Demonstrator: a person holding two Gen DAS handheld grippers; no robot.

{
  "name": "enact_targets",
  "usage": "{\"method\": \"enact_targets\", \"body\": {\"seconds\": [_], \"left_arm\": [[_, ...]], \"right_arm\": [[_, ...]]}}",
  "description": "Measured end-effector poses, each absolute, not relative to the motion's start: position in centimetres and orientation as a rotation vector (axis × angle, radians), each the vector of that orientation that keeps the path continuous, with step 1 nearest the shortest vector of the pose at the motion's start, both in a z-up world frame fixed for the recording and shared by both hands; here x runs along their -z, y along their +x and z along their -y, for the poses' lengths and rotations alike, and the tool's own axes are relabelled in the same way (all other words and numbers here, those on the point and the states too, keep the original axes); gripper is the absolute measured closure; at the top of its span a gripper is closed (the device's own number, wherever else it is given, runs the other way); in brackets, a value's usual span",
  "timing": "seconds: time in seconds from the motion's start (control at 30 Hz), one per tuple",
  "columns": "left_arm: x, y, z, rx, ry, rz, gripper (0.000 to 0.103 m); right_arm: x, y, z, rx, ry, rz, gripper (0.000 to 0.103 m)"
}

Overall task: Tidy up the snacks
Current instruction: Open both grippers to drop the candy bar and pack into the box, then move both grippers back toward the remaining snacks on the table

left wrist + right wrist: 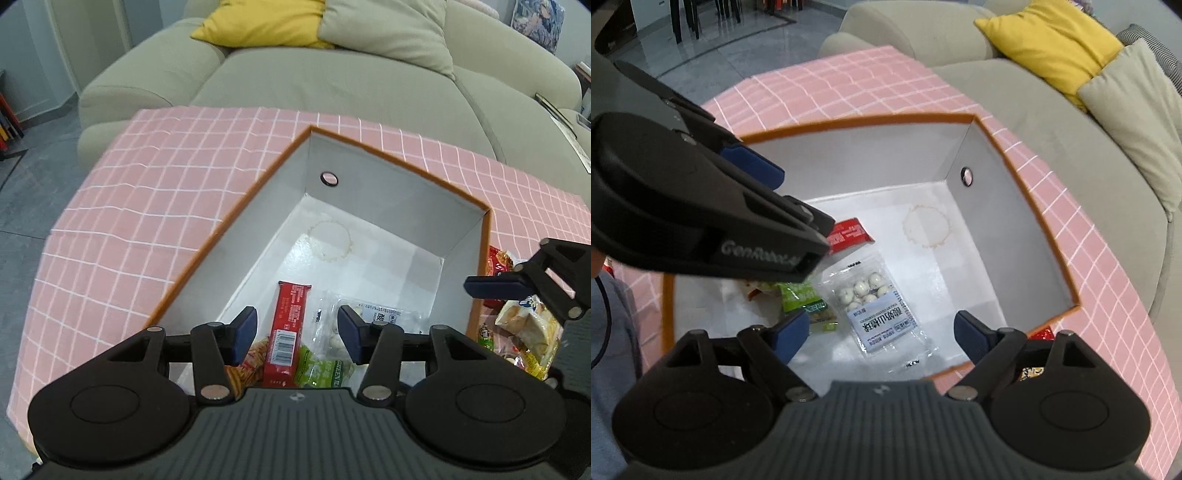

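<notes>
I count four snacks in the orange-rimmed box [207, 254], more wrapped snacks [524, 328] outside on the table; both grippers' fingers [243, 332] wide, empty.

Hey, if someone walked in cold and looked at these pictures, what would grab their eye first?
Probably the big orange-edged box on the pink checked tablecloth, white inside, with a few snacks at its near end: a red bar and a clear bag of white balls. Next, the yellow cushion on the sofa behind the table.
</notes>
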State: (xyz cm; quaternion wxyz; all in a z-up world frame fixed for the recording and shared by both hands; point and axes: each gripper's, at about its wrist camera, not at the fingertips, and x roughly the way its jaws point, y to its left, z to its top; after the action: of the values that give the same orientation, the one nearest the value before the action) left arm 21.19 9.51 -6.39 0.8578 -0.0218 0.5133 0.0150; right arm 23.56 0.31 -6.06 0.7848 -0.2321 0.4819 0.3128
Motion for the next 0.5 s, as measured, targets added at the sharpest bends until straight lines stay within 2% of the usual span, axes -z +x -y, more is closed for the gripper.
{"method": "enact_targets", "body": {"seconds": [0.5], "left_arm": [[0.9,13.4,-5.9,-0.017,-0.152,-0.878,0.044]], "right_arm": [[0.9,16.9,6.6,-0.543,-0.302,-0.882,0.020]]}}
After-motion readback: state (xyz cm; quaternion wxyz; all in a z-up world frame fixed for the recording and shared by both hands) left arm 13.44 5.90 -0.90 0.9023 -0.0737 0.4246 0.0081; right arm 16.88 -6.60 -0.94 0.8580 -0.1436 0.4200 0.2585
